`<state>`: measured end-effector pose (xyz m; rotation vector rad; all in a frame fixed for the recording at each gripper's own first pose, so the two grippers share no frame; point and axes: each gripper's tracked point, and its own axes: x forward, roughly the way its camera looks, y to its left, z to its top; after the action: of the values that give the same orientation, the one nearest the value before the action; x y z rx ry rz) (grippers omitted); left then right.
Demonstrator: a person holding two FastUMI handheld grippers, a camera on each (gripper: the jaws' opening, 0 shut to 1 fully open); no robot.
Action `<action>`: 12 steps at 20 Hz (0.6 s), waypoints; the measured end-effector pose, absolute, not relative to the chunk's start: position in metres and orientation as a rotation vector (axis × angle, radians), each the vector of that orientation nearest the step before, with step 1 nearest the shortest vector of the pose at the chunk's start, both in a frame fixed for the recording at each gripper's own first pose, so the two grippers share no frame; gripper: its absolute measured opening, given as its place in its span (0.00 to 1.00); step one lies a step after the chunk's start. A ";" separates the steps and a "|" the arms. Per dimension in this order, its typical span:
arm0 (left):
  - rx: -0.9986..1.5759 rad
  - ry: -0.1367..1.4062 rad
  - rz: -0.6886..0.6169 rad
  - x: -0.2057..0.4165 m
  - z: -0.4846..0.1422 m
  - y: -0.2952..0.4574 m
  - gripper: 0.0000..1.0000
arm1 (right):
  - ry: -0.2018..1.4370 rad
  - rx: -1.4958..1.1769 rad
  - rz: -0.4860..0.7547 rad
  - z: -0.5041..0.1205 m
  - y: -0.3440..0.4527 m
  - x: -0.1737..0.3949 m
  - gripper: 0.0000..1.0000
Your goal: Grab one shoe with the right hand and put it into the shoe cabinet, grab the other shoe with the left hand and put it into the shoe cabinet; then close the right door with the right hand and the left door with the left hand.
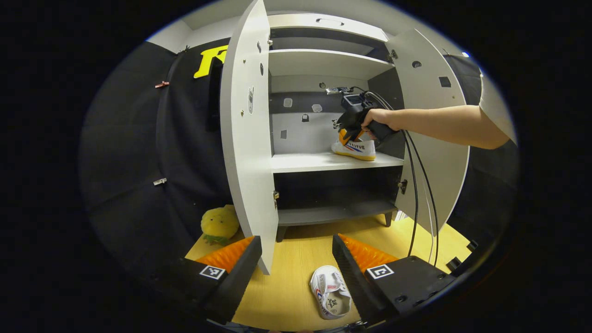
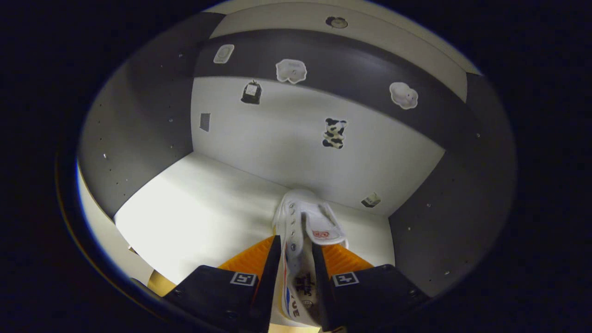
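Risk sits first with the release. The right claw (image 2: 296, 259) grips the first white sneaker (image 2: 303, 226), both fingers pressing on its sides near the opening, and the left gripper view shows this sneaker on the middle shelf (image 1: 300, 162) of the shoe cabinet (image 1: 323, 64), near the right end of that shelf. I judge that its sole is already on the shelf, but I cannot tell if it lies fully flat. If the claw opens while the sneaker is tilted, the sneaker may fall on its side or roll toward the front edge of the shelf. If the claw pulls back before the fingers are wide enough, it may drag the sneaker out of the cabinet.

The second white sneaker (image 1: 330, 291) lies on the wooden floor (image 1: 296, 277) in front of the cabinet, sole down, opening up. The left claw (image 1: 296, 263) is open and holds nothing; the sneaker lies close to its right finger, not centred between the two. A closing from here could catch only the rim and let the sneaker slip.

The left door (image 1: 245, 138) stands wide open, its lower corner just beside the left claw, so a careless lift could knock it. The cables (image 1: 418, 203) hanging from the right gripper pass in front of the right door (image 1: 430, 92) and may be trapped when it closes. A yellow plush toy (image 1: 219, 224) sits on the floor left of the left door, near its swing.
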<state>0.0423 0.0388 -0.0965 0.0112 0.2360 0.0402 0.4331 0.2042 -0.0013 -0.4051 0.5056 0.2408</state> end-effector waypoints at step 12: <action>-0.025 0.233 -0.056 0.031 -0.121 0.055 0.95 | 0.281 -0.221 0.243 0.050 0.190 0.281 0.98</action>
<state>0.0312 0.0547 -0.1207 -0.0246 0.2334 -0.0564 0.2809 0.1899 0.0503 -0.2211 0.2815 0.2430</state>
